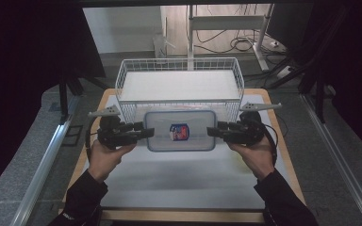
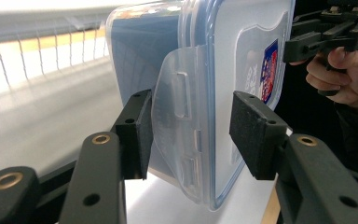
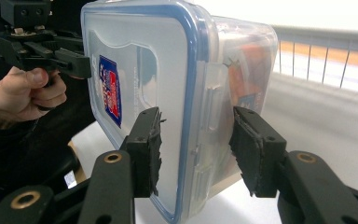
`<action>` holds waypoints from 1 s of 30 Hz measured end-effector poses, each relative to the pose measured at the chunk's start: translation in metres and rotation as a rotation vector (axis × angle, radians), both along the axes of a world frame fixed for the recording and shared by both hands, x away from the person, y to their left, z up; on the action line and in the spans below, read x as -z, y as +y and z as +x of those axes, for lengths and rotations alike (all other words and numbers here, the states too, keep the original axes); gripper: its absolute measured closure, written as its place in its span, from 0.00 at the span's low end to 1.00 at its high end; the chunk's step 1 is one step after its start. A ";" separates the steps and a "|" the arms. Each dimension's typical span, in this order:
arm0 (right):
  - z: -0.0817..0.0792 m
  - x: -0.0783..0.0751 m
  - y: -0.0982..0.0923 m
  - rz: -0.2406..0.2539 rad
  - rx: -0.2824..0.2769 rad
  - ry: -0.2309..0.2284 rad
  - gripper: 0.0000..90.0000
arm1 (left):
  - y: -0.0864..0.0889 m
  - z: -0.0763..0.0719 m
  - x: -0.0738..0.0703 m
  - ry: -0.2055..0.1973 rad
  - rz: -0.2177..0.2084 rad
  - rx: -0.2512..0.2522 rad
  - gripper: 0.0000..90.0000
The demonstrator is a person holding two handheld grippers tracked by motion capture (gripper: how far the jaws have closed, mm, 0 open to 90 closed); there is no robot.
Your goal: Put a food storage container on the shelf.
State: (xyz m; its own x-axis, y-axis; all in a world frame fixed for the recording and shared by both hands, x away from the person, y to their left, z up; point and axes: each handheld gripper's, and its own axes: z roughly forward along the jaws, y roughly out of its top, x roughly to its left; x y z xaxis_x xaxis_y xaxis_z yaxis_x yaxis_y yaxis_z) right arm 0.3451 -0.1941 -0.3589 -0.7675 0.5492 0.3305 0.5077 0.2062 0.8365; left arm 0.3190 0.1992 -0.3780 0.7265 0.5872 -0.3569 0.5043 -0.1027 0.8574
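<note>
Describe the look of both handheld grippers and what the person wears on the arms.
Both the left gripper and right gripper are black, with brass-coloured rivets, dark foam-like pads and grey three-cornered plates on top. A black cable trails from the right one. The sleeves are black.

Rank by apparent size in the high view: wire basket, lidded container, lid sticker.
1. wire basket
2. lidded container
3. lid sticker
The basket sits farther from the camera yet looks biggest, so the order is safe.

Container (image 1: 180,131) sits between both tongs, just before the wire basket (image 1: 179,84).
</note>
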 end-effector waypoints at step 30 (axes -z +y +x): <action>0.080 -0.062 0.019 0.046 0.029 -0.026 0.59 | 0.016 0.078 -0.058 -0.017 -0.007 -0.022 0.56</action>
